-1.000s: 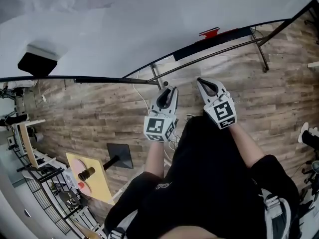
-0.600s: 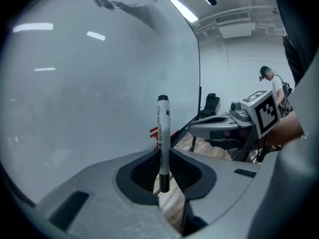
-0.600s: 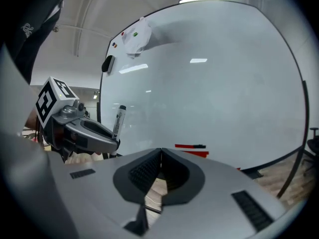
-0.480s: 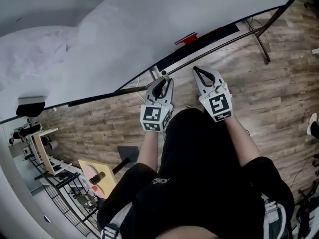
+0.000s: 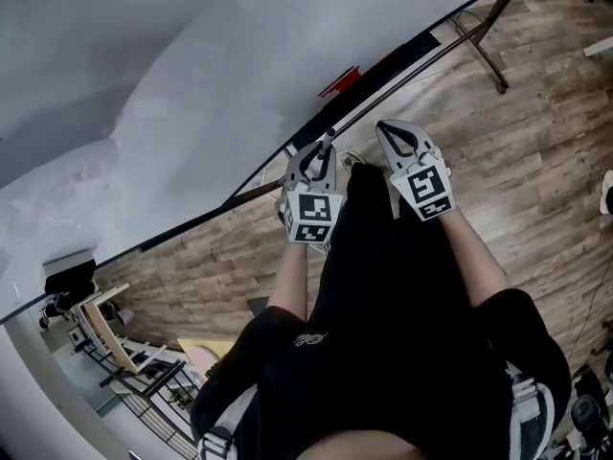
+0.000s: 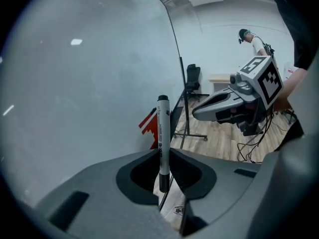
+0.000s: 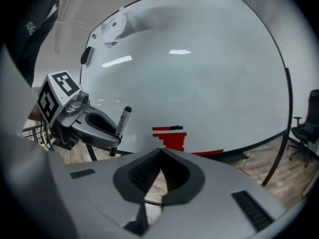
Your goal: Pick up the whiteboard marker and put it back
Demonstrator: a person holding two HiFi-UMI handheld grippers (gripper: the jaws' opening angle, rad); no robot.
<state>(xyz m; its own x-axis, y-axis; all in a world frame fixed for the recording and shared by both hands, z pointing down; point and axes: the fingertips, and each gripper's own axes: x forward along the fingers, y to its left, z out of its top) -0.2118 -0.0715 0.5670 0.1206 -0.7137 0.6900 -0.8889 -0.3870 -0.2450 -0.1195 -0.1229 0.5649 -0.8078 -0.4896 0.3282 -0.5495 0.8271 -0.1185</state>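
The whiteboard marker, white with a black cap, stands upright between the jaws of my left gripper, which is shut on it. In the head view the marker pokes out past the left gripper, close to the lower edge of the whiteboard. My right gripper hovers just to its right, shut with nothing between its jaws. The right gripper view shows the left gripper and the marker in front of the board.
A red object sits on the board's black ledge. A black eraser clings high on the board. Metal stand legs, cables and wood floor lie below. An office chair and a person are far off.
Both grippers have moved in toward the whiteboard's lower edge. The left gripper has rolled, and the marker still sits in its jaws.
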